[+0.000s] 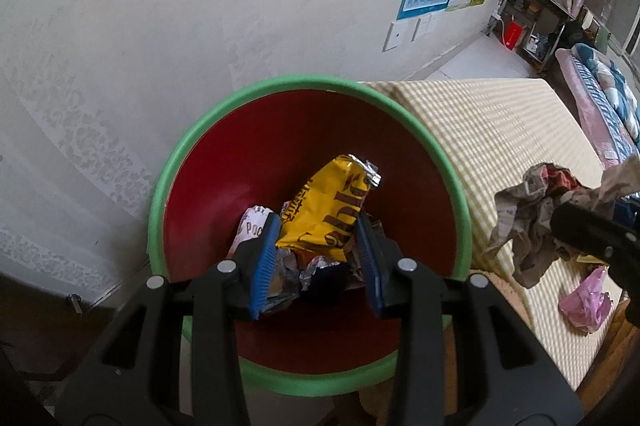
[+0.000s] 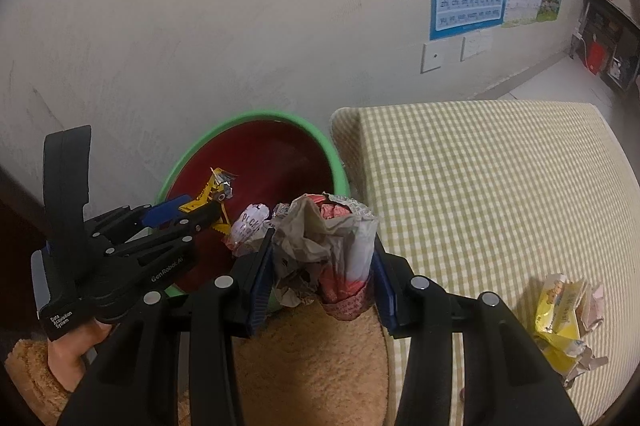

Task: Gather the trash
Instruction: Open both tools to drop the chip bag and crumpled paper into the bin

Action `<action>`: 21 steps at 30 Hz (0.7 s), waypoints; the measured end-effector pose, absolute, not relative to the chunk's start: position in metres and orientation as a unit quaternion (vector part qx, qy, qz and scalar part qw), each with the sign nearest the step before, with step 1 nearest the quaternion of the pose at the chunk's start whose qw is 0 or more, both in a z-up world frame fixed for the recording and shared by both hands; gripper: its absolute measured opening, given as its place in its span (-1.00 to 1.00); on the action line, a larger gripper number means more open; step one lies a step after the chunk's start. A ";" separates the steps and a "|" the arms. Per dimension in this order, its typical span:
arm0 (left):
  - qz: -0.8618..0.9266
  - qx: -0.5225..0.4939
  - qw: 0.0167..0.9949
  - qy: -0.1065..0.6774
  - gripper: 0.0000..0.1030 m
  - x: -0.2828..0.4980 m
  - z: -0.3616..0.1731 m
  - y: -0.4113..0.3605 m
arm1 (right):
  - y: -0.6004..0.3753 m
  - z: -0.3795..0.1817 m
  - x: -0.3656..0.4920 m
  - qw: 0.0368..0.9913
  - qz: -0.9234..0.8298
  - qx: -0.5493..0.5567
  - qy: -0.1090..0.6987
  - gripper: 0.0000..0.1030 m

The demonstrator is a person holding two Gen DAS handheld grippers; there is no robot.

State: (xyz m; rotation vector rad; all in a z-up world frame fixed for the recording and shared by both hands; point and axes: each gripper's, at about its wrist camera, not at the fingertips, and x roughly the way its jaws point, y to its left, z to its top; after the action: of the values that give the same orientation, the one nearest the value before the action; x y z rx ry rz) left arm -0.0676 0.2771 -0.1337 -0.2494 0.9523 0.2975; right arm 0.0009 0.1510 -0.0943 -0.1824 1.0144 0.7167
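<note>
Over the round red, green-rimmed bin [image 1: 192, 162], the left hand-held gripper [image 1: 316, 254] clamps a glossy yellow wrapper [image 1: 324, 210], while the right hand-held gripper [image 2: 320, 266] clamps crumpled paper [image 2: 316, 238] near the checkered bed [image 2: 480, 186].

Right gripper [image 2: 320, 258] clamped on a crumpled paper wad [image 2: 320, 246] above the gap between the green-rimmed red bin [image 2: 340, 166] and the checked table [image 2: 480, 186]. Left gripper [image 2: 200, 206], at left over the bin, grips a yellow wrapper [image 2: 212, 191]. A yellow packet [image 2: 560, 322] lies on the table at lower right.
</note>
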 end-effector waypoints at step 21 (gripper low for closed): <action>0.168 -0.127 0.855 0.473 -0.29 -0.076 -0.154 0.305 | 0.196 -0.113 0.012 0.786 0.359 -0.119 0.489 -0.18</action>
State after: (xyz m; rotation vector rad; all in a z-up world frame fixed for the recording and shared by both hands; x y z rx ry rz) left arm -0.0761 0.3047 -0.1541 -0.2670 0.9953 0.3532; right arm 0.0122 0.1961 -0.1133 -0.2576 1.0548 0.7739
